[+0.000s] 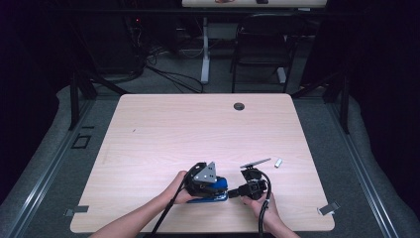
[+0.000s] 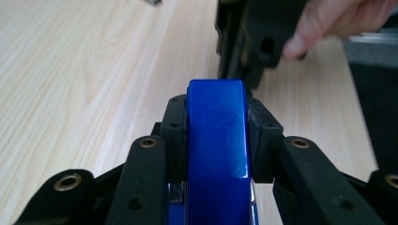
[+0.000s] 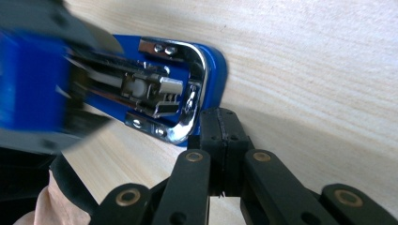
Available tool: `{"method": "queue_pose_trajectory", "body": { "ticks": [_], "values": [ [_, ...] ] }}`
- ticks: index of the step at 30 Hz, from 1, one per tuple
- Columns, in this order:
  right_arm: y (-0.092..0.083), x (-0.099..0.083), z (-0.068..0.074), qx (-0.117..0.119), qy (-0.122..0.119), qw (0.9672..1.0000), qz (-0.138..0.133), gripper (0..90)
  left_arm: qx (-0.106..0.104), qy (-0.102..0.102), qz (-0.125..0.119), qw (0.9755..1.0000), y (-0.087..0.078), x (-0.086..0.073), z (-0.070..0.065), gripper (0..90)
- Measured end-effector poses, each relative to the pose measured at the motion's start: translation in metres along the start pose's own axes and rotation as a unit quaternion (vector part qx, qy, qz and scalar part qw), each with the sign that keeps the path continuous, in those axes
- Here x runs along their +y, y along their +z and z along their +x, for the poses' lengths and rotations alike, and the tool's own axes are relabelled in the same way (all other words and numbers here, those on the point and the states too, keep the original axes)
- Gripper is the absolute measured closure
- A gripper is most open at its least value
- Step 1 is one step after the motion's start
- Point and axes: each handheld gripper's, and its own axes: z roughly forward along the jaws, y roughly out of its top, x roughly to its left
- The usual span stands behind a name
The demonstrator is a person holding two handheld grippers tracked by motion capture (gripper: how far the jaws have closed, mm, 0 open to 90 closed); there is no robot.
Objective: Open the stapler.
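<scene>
The left gripper (image 2: pixel 217 140) clenched the glossy blue plastic-and-metal stapler (image 2: pixel 217 136) — rigid, slippery, best held by its flat sides — while the right gripper (image 3: pixel 224 136), jaws closed empty, nudged its chrome front low in frame.

A person's two forearms reach in from the near edge of a pale wooden bench (image 1: pixel 198 129), each hand holding a black gripper. The left gripper (image 1: pixel 218 191) lies over a blue stapler (image 1: pixel 210 198) near the front edge; the right gripper (image 1: pixel 242 191) sits just beside it, its tip at the stapler's end, with a cable trailing back toward the person. A thin dark strip (image 1: pixel 255 162) and a small silvery piece (image 1: pixel 278 162) lie just beyond the right gripper. A round grommet (image 1: pixel 239 106) marks the bench's far side, with a dark chair (image 1: pixel 262 47) behind.
</scene>
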Motion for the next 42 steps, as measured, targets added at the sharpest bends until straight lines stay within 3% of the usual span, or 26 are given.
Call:
{"method": "queue_pose_trajectory", "body": {
  "ticks": [4, 5, 8, 11, 18, 23, 26, 30, 42],
  "values": [
    [-0.01, 0.003, 0.004, 0.009, -0.005, 0.9992, -0.038, 90.0, -0.007, -0.001, -0.009, 0.9999, 0.001, -0.002, 0.004, 66.0],
    [-0.015, 0.005, 0.004, 0.016, -0.006, 0.9983, -0.056, 88.9, -0.009, 0.0, -0.011, 0.9999, 0.002, -0.003, 0.004, 66.0],
    [-0.02, 0.007, 0.001, 0.03, -0.004, 0.9969, -0.072, 81.9, -0.011, -0.001, -0.011, 0.9999, 0.003, -0.006, 0.005, 66.0],
    [-0.019, 0.009, -0.001, 0.05, -0.01, 0.9961, -0.073, 77.3, -0.012, -0.001, -0.015, 0.9998, 0.004, -0.008, 0.006, 65.8],
    [-0.021, 0.012, 0.001, 0.056, -0.019, 0.9947, -0.084, 75.8, -0.012, -0.001, -0.02, 0.9997, 0.005, -0.011, 0.007, 65.8],
    [-0.015, 0.016, -0.001, 0.07, -0.012, 0.9949, -0.072, 76.3, -0.012, -0.001, -0.024, 0.9996, 0.002, -0.011, 0.007, 65.7],
    [-0.013, 0.015, 0.001, 0.069, -0.016, 0.995, -0.07, 79.5, -0.012, -0.003, -0.029, 0.9995, 0.002, -0.012, 0.007, 65.6],
    [-0.01, 0.014, 0.004, 0.045, -0.026, 0.9965, -0.066, 82.1, -0.009, 0.0, -0.028, 0.9996, -0.001, -0.01, 0.007, 65.5],
    [-0.01, 0.013, 0.008, 0.025, -0.043, 0.997, -0.059, 82.5, 0.016, 0.011, -0.017, 0.9997, -0.013, -0.005, 0.002, 65.0]
  ]
}}
